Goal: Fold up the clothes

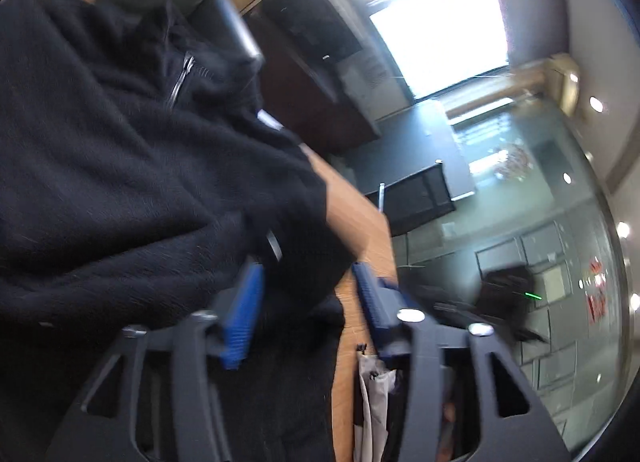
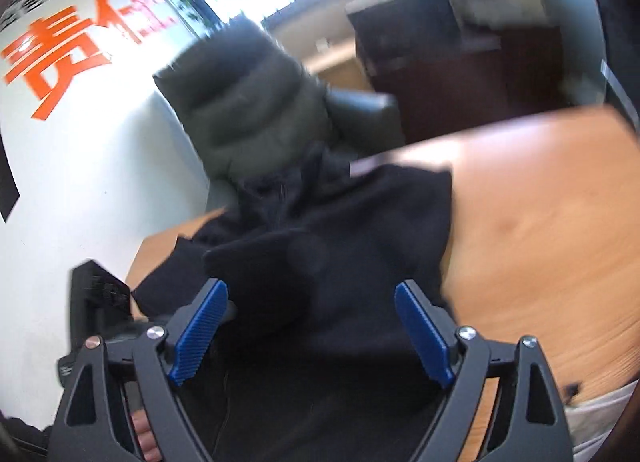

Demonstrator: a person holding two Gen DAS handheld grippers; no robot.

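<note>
A black fleece garment (image 1: 120,166) with a short zipper (image 1: 182,80) lies bunched on the wooden table (image 1: 372,230) and fills the left of the left wrist view. My left gripper (image 1: 307,268) is open; black cloth lies in the gap between its blue pads (image 1: 244,310), which do not press on it. In the right wrist view the same garment (image 2: 320,230) is heaped in folds on the table (image 2: 540,222). My right gripper (image 2: 311,287) hangs over its near part with jaws wide open and nothing pinched. Both views are motion-blurred.
A green padded jacket (image 2: 248,102) hangs on a dark chair (image 2: 360,106) beyond the table's far edge. Also around are a dark wooden cabinet (image 2: 460,74), a black mesh tray (image 1: 416,198), a glass partition (image 1: 540,202) and a wall with orange characters (image 2: 72,42).
</note>
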